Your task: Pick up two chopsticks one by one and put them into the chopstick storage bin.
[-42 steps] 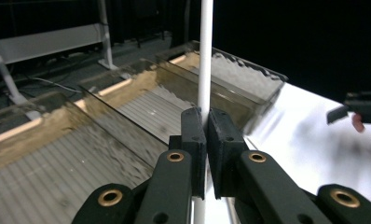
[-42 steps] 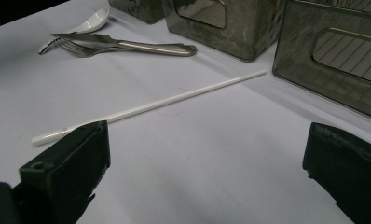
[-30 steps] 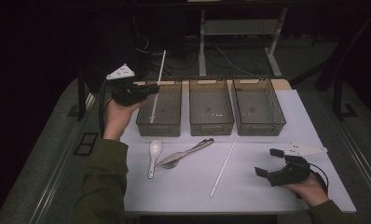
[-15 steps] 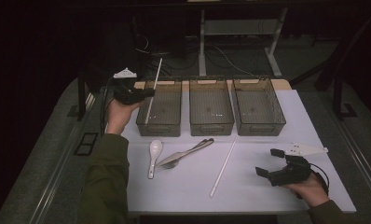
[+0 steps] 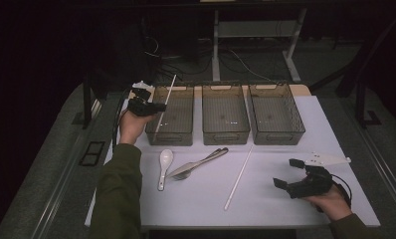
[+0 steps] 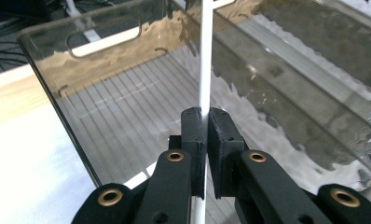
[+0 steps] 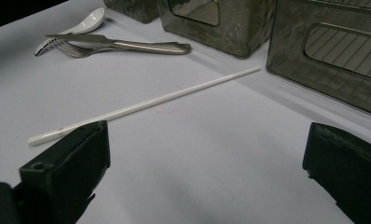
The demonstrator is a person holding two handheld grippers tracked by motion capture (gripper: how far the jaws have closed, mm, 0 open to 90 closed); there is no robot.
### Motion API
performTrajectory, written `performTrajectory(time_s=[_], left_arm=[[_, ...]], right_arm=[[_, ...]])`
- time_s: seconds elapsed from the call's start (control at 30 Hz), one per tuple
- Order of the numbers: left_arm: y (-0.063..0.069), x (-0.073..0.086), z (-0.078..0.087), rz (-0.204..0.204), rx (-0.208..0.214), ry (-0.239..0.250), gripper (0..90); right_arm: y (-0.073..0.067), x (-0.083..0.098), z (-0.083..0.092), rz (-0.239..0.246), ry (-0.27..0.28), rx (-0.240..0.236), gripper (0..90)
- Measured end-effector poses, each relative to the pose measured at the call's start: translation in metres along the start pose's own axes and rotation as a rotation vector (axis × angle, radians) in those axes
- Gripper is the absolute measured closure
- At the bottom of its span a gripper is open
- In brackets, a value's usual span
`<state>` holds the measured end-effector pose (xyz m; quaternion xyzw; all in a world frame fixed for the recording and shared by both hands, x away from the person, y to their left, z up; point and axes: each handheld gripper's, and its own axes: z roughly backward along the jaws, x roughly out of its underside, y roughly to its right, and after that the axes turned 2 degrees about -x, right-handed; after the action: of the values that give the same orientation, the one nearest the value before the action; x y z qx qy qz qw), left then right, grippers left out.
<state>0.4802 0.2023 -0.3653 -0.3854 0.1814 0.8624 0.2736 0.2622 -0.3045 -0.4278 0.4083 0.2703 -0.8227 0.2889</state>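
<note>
Three clear plastic bins stand in a row at the far side of the white table (image 5: pixel 265 199), and over the leftmost bin (image 5: pixel 172 115) the left gripper (image 5: pixel 156 106) holds a white chopstick (image 5: pixel 165 104) pinched between its jaws. From the left gripper view the black jaws are shut tight on that chopstick (image 6: pixel 205 70), which runs straight up past them with the ribbed floor of the bin (image 6: pixel 127 116) behind it. From above, the stick slants: its lower end is down inside the bin near the front left corner, while its upper end pokes out above the bin's far rim.

On the near right of the table, the right gripper (image 5: pixel 291 175) rests in the person's hand with its jaws spread wide and nothing between them. A second white chopstick (image 5: pixel 239 176) lies flat on the table just to its left, its far tip close to the front of the right bin (image 5: pixel 276 114). In the right gripper view that chopstick (image 7: pixel 146 105) lies beyond the open jaws, apart from them.

A white spoon (image 5: pixel 164 165) lies in front of the left bin, and beside it a knife (image 5: pixel 198 163) and fork (image 5: pixel 186 174) lie together in front of the middle bin (image 5: pixel 225 114).
</note>
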Motion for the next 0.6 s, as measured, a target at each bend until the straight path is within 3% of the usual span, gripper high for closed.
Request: performTrajectory(time_s=[0.23,0.33,0.5,0.6], left_arm=[[-0.003,0.005,-0.012,0.008,-0.017,-0.032,84.3],[-0.003,0.005,-0.019,0.033,-0.032,-0.032,84.1],[-0.002,0.004,-0.028,0.030,-0.082,-0.077,83.6],[-0.004,0.003,-0.030,0.040,-0.086,-0.090,83.4]], right_arm=[[0.000,0.000,0.000,0.000,-0.001,0.001,0.5],[0.001,0.000,0.000,0.001,-0.001,0.001,0.5],[0.002,0.000,0.000,-0.002,-0.005,0.002,0.5],[0.002,0.000,0.001,-0.003,-0.002,0.000,0.5]])
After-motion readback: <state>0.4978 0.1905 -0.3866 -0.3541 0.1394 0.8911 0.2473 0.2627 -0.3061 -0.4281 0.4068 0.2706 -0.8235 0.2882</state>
